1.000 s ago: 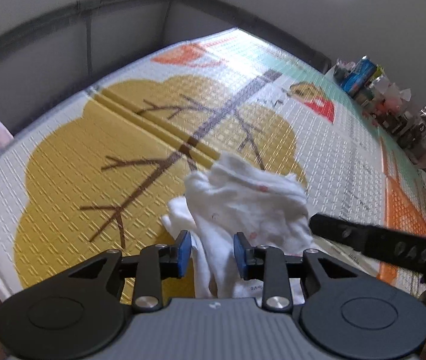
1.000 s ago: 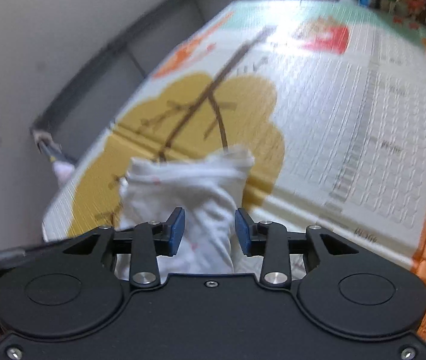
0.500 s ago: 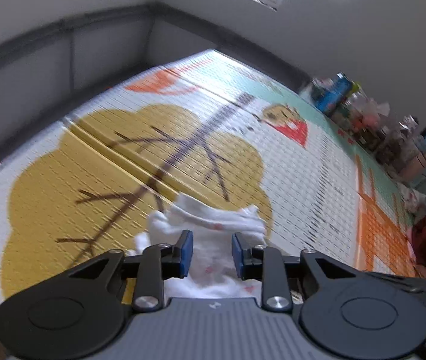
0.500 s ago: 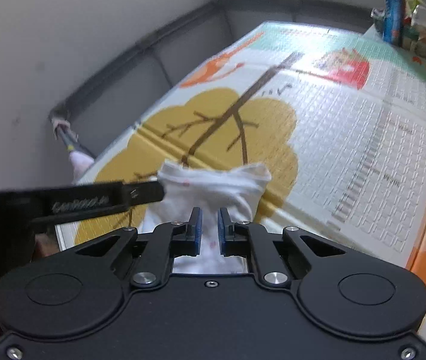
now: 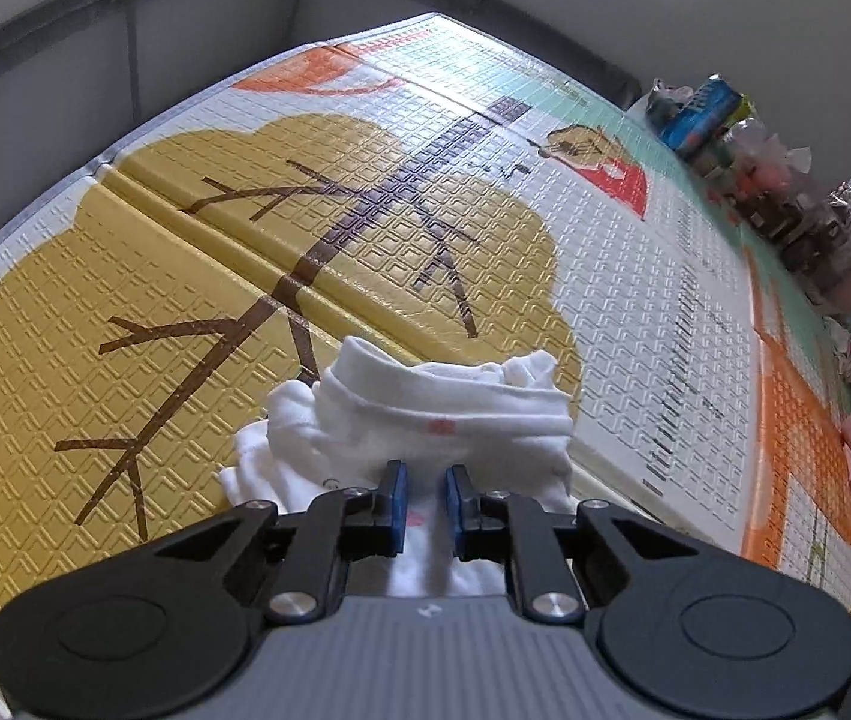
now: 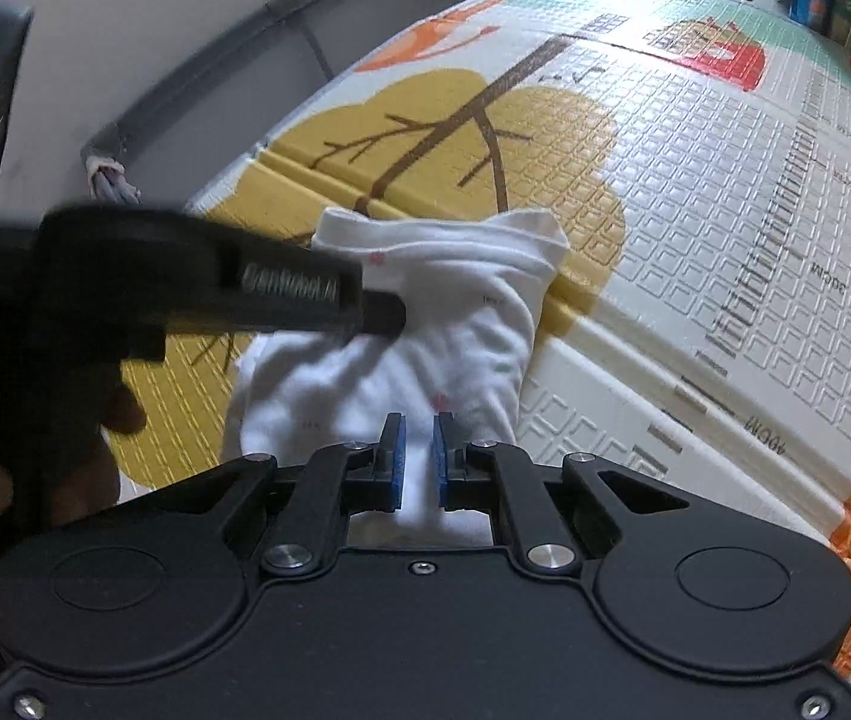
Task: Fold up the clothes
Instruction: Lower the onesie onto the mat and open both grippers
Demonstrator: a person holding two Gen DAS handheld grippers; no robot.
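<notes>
White cotton garment (image 5: 437, 420) is bunching on the play mat (image 5: 125, 276) straight ahead of both grippers — left gripper (image 5: 423, 501) just closing on cloth, right gripper (image 6: 416, 461) pinching it narrowly — hem running crosswise, neither nearer.

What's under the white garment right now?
The white garment lies bunched on the play mat, over the yellow tree print. Both the left gripper and right gripper pinch its near edge. Anything beneath the folds is covered.
</notes>
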